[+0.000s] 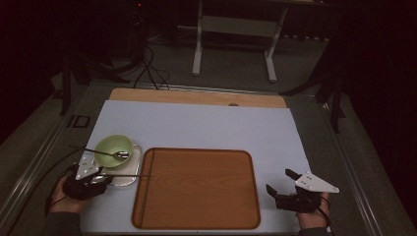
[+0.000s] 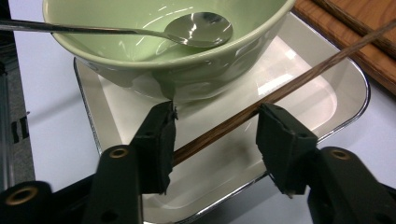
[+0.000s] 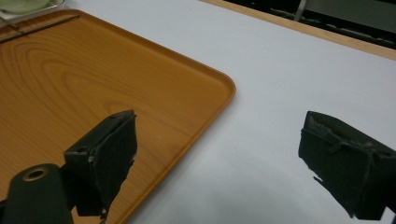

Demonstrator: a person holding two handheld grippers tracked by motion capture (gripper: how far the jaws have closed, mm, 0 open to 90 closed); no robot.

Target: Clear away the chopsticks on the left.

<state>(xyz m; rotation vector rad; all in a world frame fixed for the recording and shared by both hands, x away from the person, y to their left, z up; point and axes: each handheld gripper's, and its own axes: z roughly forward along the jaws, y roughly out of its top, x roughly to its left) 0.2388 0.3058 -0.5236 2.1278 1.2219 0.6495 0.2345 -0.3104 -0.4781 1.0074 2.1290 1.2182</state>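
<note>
A pale green bowl point(image 1: 113, 149) point(image 2: 163, 51) with a metal spoon point(image 2: 198, 29) in it stands on a small square metal tray point(image 1: 129, 177) point(image 2: 327, 93). A brown chopstick point(image 1: 129, 175) point(image 2: 299, 81) lies slanted across that tray, its far end reaching the wooden tray point(image 1: 196, 189) point(image 3: 70, 84). My left gripper point(image 1: 100, 179) point(image 2: 217, 116) is open, its jaws on either side of the chopstick just in front of the bowl. A second chopstick point(image 1: 143, 189) point(image 3: 42, 29) lies inside the wooden tray along its left rim. My right gripper point(image 1: 279, 180) point(image 3: 222, 126) is open and holds nothing, right of the wooden tray.
A white mat point(image 1: 206, 125) covers the wooden table point(image 1: 196, 97). Beyond the table are a dark floor, cables point(image 1: 147, 69) and a white table frame point(image 1: 236, 34). Bare mat lies behind and to the right of the wooden tray.
</note>
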